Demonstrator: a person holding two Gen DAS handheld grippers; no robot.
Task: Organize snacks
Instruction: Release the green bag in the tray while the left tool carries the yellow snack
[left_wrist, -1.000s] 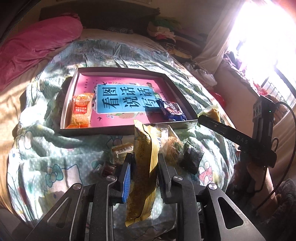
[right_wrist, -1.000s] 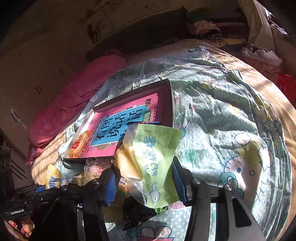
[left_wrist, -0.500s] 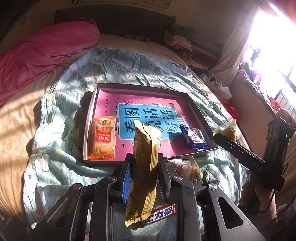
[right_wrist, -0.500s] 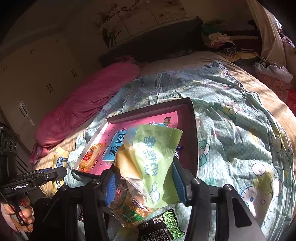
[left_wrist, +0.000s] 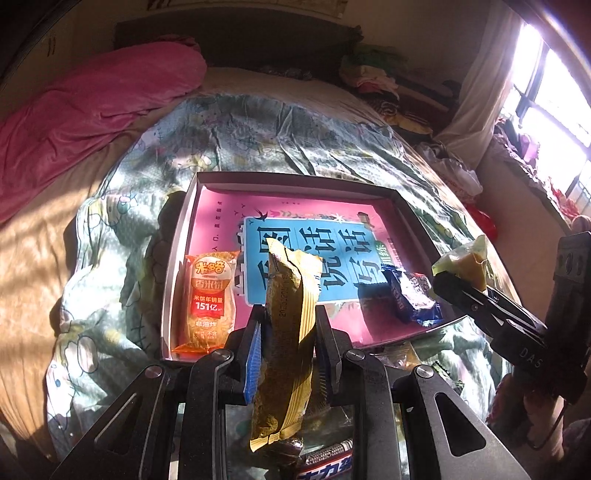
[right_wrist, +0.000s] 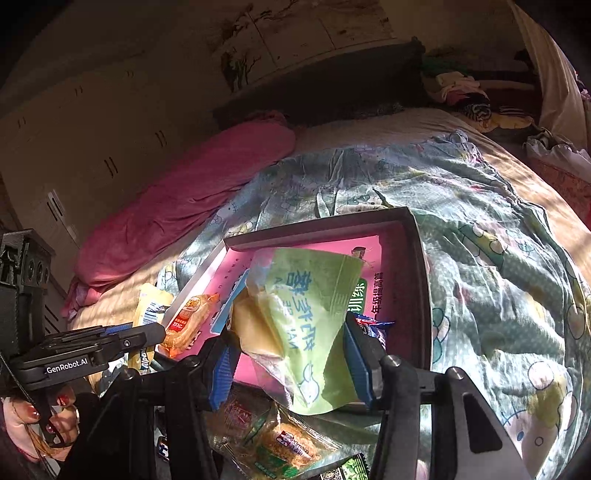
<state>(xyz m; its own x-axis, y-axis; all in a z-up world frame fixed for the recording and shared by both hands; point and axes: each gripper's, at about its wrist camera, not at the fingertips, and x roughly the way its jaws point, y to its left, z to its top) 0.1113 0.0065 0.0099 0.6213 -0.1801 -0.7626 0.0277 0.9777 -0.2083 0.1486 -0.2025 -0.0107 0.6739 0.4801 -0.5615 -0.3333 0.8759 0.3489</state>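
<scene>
The left gripper (left_wrist: 288, 339) clamps a long yellow snack packet (left_wrist: 290, 332) upright above the near rim of the shallow box (left_wrist: 295, 179); the right gripper (right_wrist: 291, 354) pinches a pale green pouch (right_wrist: 310, 317) over the same box, where an orange rice-cracker pack (left_wrist: 208, 299) and a blue wrapper (left_wrist: 412, 295) lie on the pink book cover (left_wrist: 295, 210)
</scene>
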